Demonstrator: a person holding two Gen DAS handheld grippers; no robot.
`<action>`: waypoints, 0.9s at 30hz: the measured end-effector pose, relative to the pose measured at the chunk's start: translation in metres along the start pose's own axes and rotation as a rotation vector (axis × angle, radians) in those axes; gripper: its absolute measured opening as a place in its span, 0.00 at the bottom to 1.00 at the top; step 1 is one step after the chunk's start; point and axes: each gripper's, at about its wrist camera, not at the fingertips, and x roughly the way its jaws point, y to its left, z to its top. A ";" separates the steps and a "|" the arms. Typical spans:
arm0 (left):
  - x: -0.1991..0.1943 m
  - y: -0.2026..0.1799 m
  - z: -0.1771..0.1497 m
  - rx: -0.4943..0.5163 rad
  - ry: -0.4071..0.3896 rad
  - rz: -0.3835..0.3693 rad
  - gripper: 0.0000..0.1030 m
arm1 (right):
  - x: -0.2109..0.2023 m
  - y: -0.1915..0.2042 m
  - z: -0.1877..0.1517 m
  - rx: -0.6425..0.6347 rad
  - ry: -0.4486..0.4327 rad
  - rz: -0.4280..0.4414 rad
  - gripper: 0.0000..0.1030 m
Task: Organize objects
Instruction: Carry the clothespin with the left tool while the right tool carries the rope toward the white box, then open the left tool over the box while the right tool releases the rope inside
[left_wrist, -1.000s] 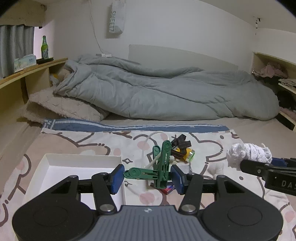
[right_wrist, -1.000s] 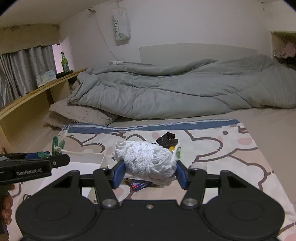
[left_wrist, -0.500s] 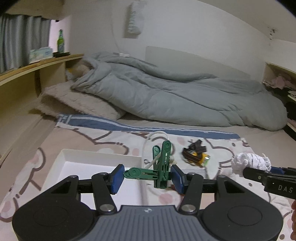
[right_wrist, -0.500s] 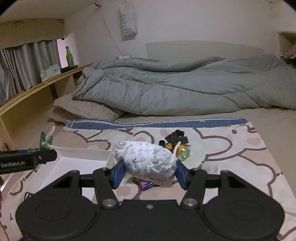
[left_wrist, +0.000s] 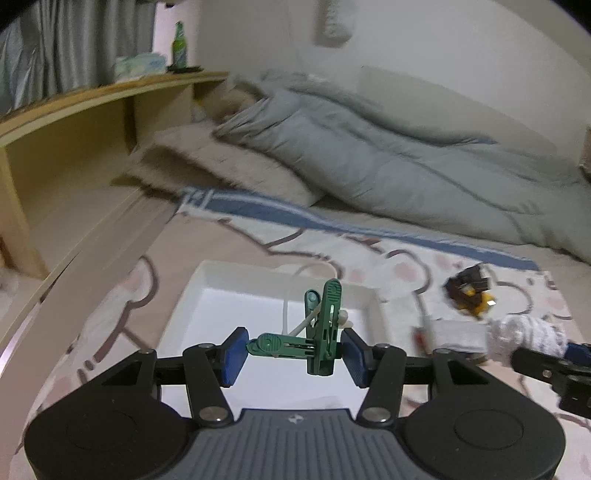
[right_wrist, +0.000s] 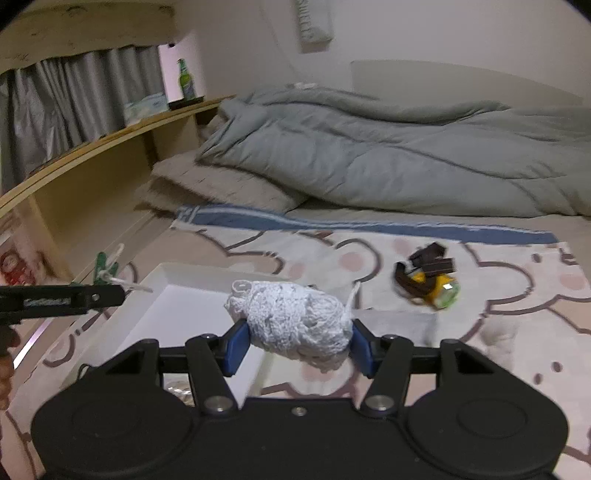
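Note:
My left gripper (left_wrist: 293, 354) is shut on a bunch of green clothespins (left_wrist: 317, 332) with a white cord, held above the white tray (left_wrist: 236, 295). My right gripper (right_wrist: 299, 343) is shut on a white crocheted bundle (right_wrist: 291, 321), just right of the white tray (right_wrist: 177, 299). The bundle also shows at the right in the left wrist view (left_wrist: 524, 336). The clothespins show at the far left in the right wrist view (right_wrist: 105, 267).
A pile of dark clips and a yellow-green item (right_wrist: 428, 277) lies on the patterned blanket (right_wrist: 517, 288). A small flat pack (left_wrist: 447, 336) lies right of the tray. A grey duvet (right_wrist: 388, 155) lies behind. A wooden shelf (left_wrist: 74, 122) runs along the left.
Both grippers have moved left with their loads. The left gripper now hangs over the tray; the right one has come to the tray's right edge.

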 end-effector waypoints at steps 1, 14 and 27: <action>0.004 0.005 0.000 -0.007 0.011 0.011 0.54 | 0.003 0.004 -0.001 -0.002 0.006 0.008 0.57; 0.051 0.055 -0.010 -0.054 0.163 0.107 0.54 | 0.044 0.038 -0.018 0.038 0.177 0.165 0.57; 0.078 0.075 -0.027 -0.047 0.287 0.147 0.54 | 0.085 0.077 -0.059 0.050 0.509 0.284 0.57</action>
